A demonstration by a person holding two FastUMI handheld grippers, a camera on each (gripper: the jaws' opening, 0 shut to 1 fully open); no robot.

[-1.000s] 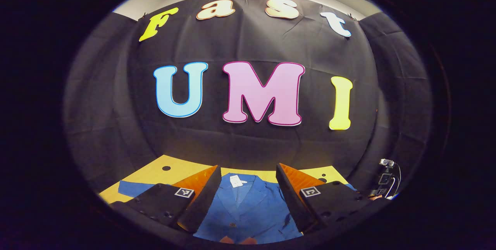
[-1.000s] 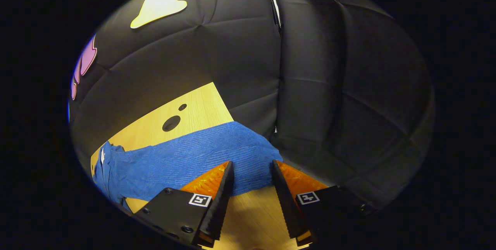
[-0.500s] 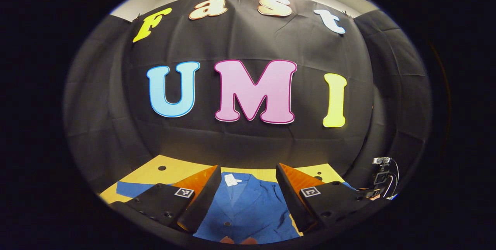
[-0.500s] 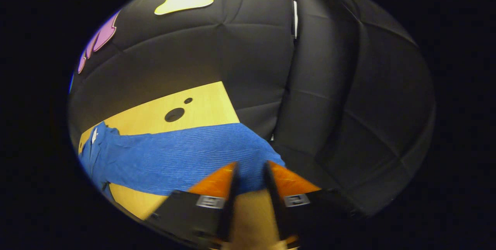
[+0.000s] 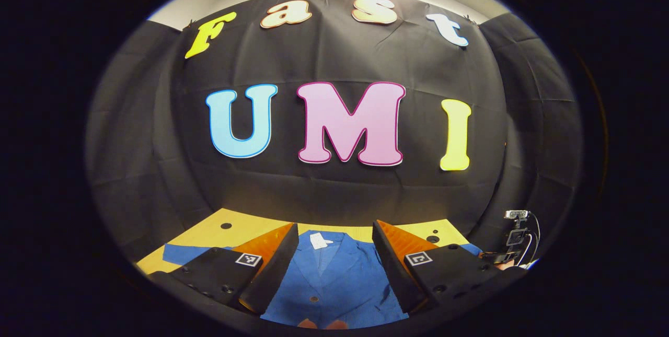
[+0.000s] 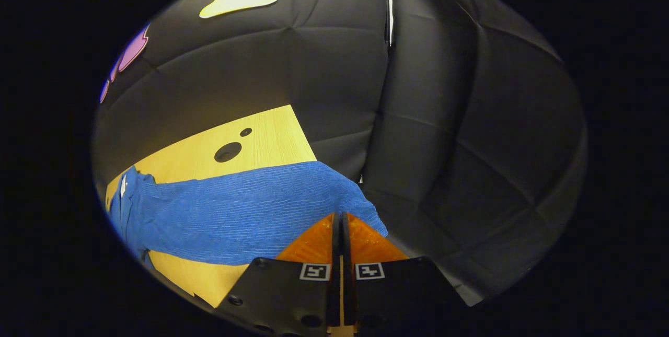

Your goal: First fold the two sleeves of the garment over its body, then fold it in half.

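A blue button-up garment (image 5: 334,279) lies flat on the yellow wooden table (image 5: 245,222), collar and white label (image 5: 318,241) toward the far wall. My left gripper (image 5: 334,223) hovers open over its chest, fingers wide apart with nothing between them. In the right gripper view one blue sleeve (image 6: 251,211) stretches across the table (image 6: 261,138) toward the table's right edge. My right gripper (image 6: 339,215) is shut on the lower edge of that sleeve near the cuff, its fingers pressed together. The other sleeve (image 5: 183,253) spreads out to the left in the left gripper view.
Two dark round holes (image 6: 228,151) mark the tabletop beyond the sleeve. The black cloth wall stands close behind the table and to the right of the cuff. A small camera on a stand (image 5: 516,227) with wires sits at the far right.
My right gripper's fingers have closed from wide open to pressed together on the sleeve's edge by the cuff. The left gripper has stayed open and hardly shifted.
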